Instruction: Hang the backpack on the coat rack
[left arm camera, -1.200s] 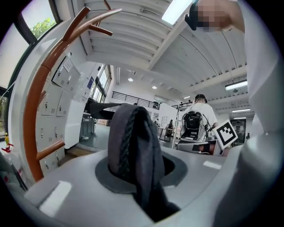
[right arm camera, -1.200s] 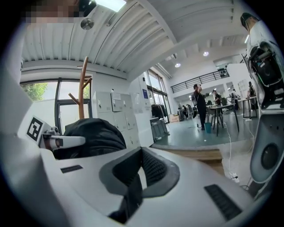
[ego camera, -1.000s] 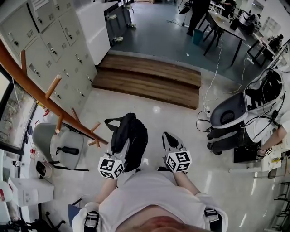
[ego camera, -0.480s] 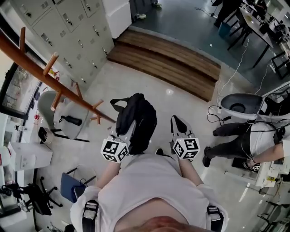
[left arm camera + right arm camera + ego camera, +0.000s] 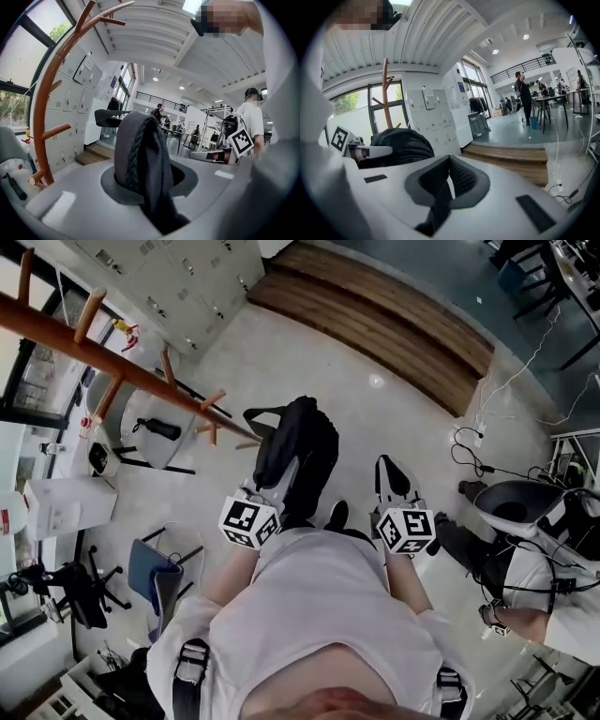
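Your left tongs (image 5: 286, 474) pinch the backpack (image 5: 302, 442), carried near the rack (image 5: 122, 371) (no peg hooked yet). Right tongs (image 5: 390, 472) pressed together, empty. Hanging is left to do.

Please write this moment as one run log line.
left gripper: shut on backpack strap | right gripper: shut, empty | backpack: not yet on coat rack

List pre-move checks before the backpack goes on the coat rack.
1. Left gripper shut on backpack strap: ok.
2. Right gripper shut, empty: ok.
3. Coat rack pegs bare: ok.
4. Backpack on a peg: not ok, it hangs apart from the rack.
5. Grey chair by the rack clear of the path: cannot tell.
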Available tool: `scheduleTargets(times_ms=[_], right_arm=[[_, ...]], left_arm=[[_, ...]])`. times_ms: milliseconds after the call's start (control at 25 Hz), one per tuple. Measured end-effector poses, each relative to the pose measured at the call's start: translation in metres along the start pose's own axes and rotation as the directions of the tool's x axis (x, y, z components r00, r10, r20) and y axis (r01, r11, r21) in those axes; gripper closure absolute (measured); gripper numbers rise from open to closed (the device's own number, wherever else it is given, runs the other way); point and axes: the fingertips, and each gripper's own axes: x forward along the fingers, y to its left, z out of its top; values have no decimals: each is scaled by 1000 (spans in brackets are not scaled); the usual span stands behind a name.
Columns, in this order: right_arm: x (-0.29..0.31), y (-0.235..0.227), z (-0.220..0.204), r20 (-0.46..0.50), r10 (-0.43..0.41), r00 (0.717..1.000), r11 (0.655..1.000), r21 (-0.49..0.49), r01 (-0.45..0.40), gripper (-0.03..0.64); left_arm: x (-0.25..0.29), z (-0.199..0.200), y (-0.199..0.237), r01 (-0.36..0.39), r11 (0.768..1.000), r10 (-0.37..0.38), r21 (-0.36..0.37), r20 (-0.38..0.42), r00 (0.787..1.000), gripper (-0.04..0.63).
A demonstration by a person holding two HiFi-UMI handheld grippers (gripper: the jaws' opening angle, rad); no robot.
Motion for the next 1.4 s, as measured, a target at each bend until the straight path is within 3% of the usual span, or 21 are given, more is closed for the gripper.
scheduleTargets(times_ms=[480, 840, 1080, 1400], right_arm=[[-1, 11, -32, -83, 29, 996, 1000, -4, -29, 609], [6, 28, -43, -95, 39, 995, 999, -11, -41, 608], [13, 34, -45, -101, 59, 993, 998, -3, -59, 608], [18, 45, -50, -137, 75, 988, 995, -60, -84, 607]], left_arm=[[-5, -37, 31, -72, 996, 69, -59, -47, 996, 499], [-12, 2, 56, -84, 996, 83, 38, 26, 996, 503], [-9, 27, 91, -144, 989, 143, 9, 75, 987, 503], [3, 20, 126, -197, 980, 198, -30, 32, 980, 503]])
